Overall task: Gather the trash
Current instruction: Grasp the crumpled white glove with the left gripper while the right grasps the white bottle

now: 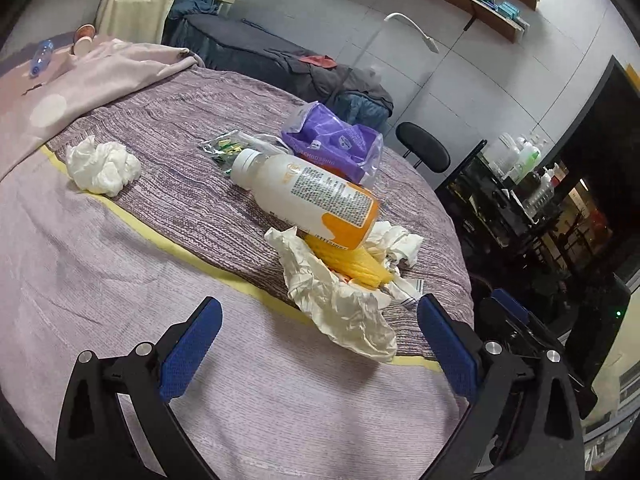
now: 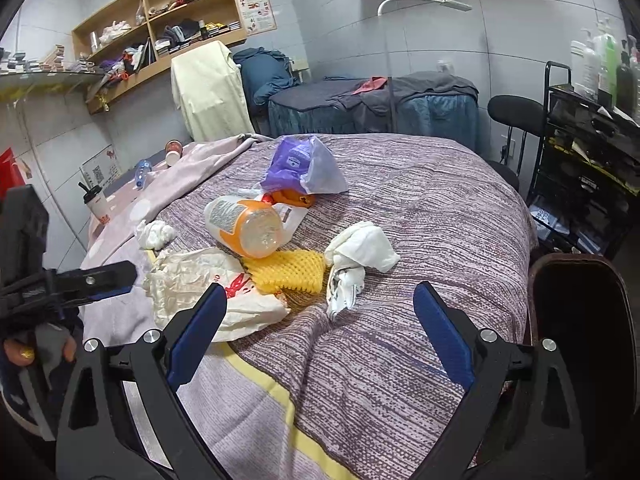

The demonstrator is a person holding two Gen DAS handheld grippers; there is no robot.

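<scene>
Lying on foam pad [image 1: 352,262], bottle [image 1: 308,196] (tissue [image 1: 102,166] apart).

left tongs [image 1: 320,332]: spread wide, holding nothing | right tongs [image 2: 320,320]: spread wide, holding nothing

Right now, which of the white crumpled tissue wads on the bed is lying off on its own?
The tissue wad near the pink blanket; the other tissue wad sits against the yellow foam net beside the bottle.

Left wrist view looks across the bed [image 1: 120,280] from its near edge toward the far right corner. Right wrist view faces the headward shelves [image 2: 160,24]. Both share the central litter, close.
</scene>
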